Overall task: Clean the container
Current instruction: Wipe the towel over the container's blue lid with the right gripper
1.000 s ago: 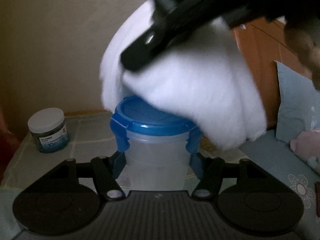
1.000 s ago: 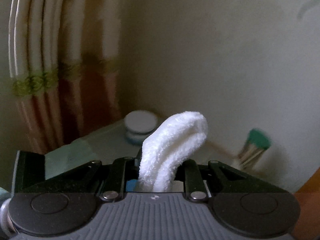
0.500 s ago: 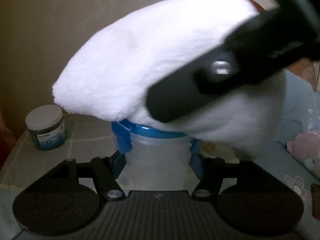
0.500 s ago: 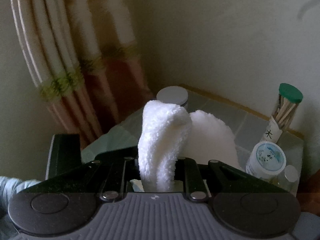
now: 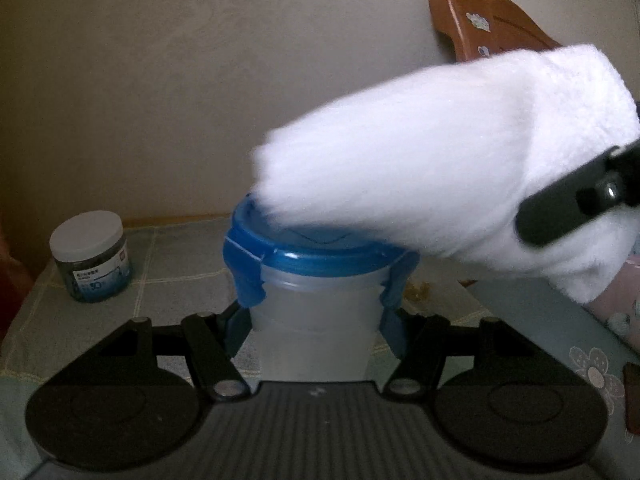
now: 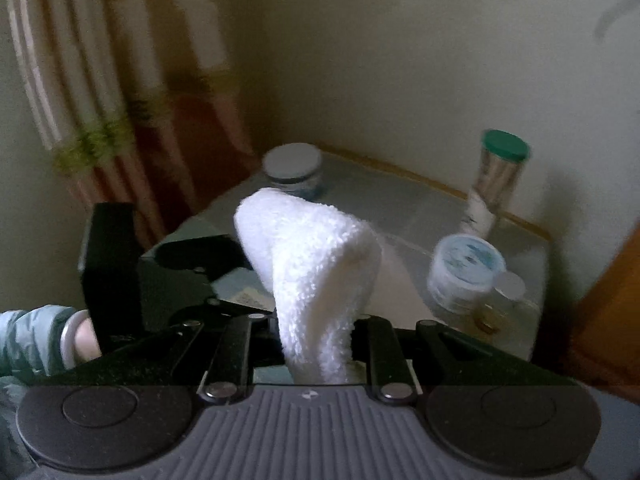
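The translucent matt plastic container (image 5: 316, 320) wore a glossy blue plastic lid (image 5: 320, 250); the fluffy white cloth (image 5: 440, 168) looked plush; the brown wooden headboard (image 5: 488, 24) shone.

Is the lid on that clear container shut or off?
Shut: the blue lid sits on the container, with its side clips folded down.

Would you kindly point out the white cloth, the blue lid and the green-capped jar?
white cloth (image 5: 440, 152), left wrist view, middle of its fluffy face.
blue lid (image 5: 320, 258), left wrist view, front rim.
green-capped jar (image 6: 505, 146), right wrist view, its cap.
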{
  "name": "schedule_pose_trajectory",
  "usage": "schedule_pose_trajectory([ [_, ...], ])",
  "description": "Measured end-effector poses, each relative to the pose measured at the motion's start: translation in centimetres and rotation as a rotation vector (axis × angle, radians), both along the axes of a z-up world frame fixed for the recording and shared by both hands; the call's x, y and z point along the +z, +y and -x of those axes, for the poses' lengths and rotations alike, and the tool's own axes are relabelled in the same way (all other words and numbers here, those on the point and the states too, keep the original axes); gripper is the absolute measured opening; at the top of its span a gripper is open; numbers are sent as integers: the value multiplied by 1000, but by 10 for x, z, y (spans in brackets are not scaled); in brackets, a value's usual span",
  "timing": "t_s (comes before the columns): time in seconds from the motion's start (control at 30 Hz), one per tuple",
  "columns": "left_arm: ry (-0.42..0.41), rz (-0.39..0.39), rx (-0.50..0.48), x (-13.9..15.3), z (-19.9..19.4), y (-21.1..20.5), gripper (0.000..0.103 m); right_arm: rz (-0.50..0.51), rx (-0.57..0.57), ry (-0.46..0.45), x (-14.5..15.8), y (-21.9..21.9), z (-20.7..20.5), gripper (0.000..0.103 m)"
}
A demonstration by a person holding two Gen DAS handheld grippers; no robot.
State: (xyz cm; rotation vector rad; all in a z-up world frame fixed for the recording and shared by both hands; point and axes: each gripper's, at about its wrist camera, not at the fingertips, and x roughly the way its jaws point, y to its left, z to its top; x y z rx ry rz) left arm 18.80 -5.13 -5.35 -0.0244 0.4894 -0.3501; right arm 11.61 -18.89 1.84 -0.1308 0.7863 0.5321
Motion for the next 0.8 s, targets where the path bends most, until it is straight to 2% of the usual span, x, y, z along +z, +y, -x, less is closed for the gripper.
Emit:
schedule_pose_trajectory([
  [0.17, 5, 7, 2, 7, 4, -4, 66, 9, -141, -53, 13, -25, -11, 22],
  [0.3, 7, 7, 2, 8, 8, -2, 66, 0, -202, -117, 27, -29, -25, 22],
  [0.4, 7, 2, 3, 8, 9, -3, 66, -19, -177, -176, 36, -15, -34, 22],
  [0.53, 2, -10, -3, 4, 4, -3, 66, -3, -101, -221, 34, 18, -49, 22],
  [0.67, 7, -8, -3, 3, 1, -1, 66, 13, -7, -190, 15, 52, -61, 22],
  [0.8, 12, 2, -2, 3, -2, 2, 66, -13, 56, -94, -7, 67, -61, 22],
])
